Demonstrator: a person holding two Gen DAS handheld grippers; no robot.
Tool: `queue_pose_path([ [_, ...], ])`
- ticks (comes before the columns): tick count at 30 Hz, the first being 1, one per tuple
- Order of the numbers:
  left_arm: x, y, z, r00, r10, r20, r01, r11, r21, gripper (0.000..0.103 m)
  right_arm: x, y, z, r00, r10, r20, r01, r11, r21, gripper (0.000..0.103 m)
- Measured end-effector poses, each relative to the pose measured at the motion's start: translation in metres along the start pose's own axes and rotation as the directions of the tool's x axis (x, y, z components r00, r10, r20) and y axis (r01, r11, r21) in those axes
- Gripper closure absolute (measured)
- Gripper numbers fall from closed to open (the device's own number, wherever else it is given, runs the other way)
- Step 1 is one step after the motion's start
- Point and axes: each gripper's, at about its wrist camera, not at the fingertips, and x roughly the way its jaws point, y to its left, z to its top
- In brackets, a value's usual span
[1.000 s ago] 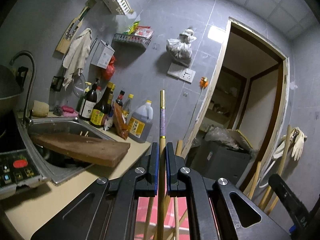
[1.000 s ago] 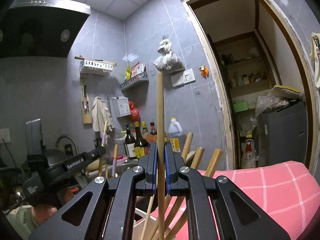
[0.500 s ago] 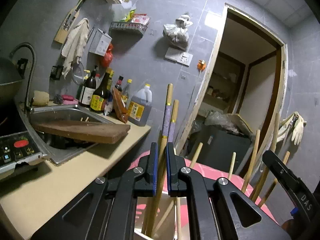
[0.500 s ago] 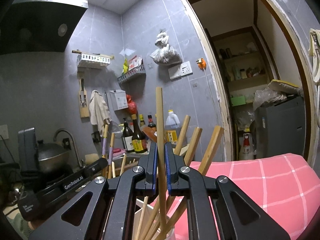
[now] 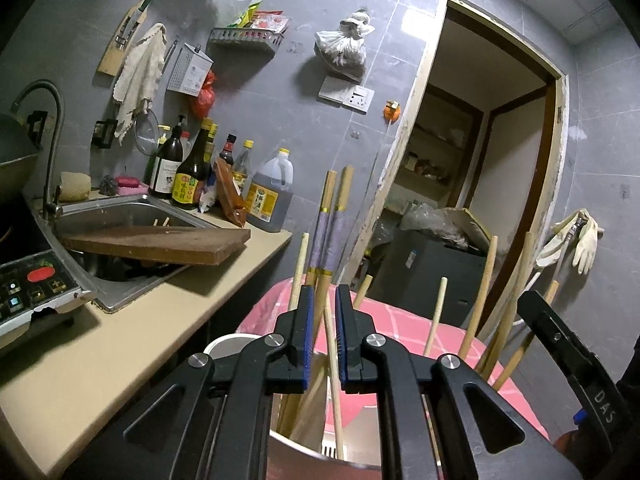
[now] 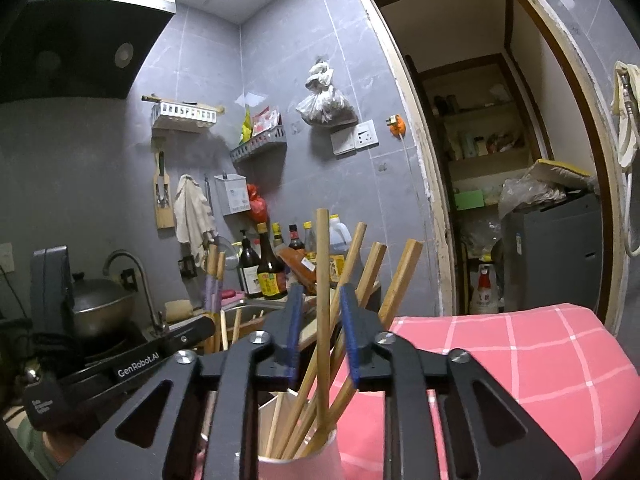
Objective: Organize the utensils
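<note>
My left gripper [image 5: 322, 306] is open above a shiny cup [image 5: 320, 454]. Purple-banded chopsticks [image 5: 330, 236] stand loose in that cup between the jaws, with plain wooden ones beside them. My right gripper [image 6: 319, 306] is open above a white cup [image 6: 298, 466] holding several wooden chopsticks [image 6: 323, 304]; one stands upright between the jaws, untouched. The right gripper's body shows at the right of the left wrist view [image 5: 568, 356]. The left gripper's body shows at the left of the right wrist view [image 6: 132, 360].
A pink checked cloth [image 6: 520, 360] covers the surface under the cups. A beige counter [image 5: 100, 352] to the left carries a sink with a wooden board [image 5: 160, 242], sauce bottles [image 5: 192, 176] and a cooker panel [image 5: 28, 292]. A doorway [image 5: 480, 168] lies behind.
Both grippers lowered their chopsticks into the cups and opened, letting them go. The chopsticks now stand loose in the cups.
</note>
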Motion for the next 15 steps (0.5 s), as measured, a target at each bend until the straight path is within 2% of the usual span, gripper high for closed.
queue_pose_path([
  [5,-0.005,-0.004,0.002,1.000,0.002,-0.013,-0.001,1.000,0.011,0.094,-0.009,0.000,0.001,1.000,-0.013,0.011,0.013,1.000,-0.004,0.079],
  [9,-0.010,-0.007,0.003,1.000,0.001,-0.015,-0.001,1.000,0.018,0.086,-0.017,-0.003,0.003,0.999,-0.028,0.023,0.028,1.000,-0.001,0.078],
  [15,-0.022,-0.013,0.003,1.000,-0.008,-0.017,0.008,1.000,0.018,0.075,-0.034,-0.008,0.005,0.998,-0.060,0.030,0.059,0.998,0.010,0.065],
])
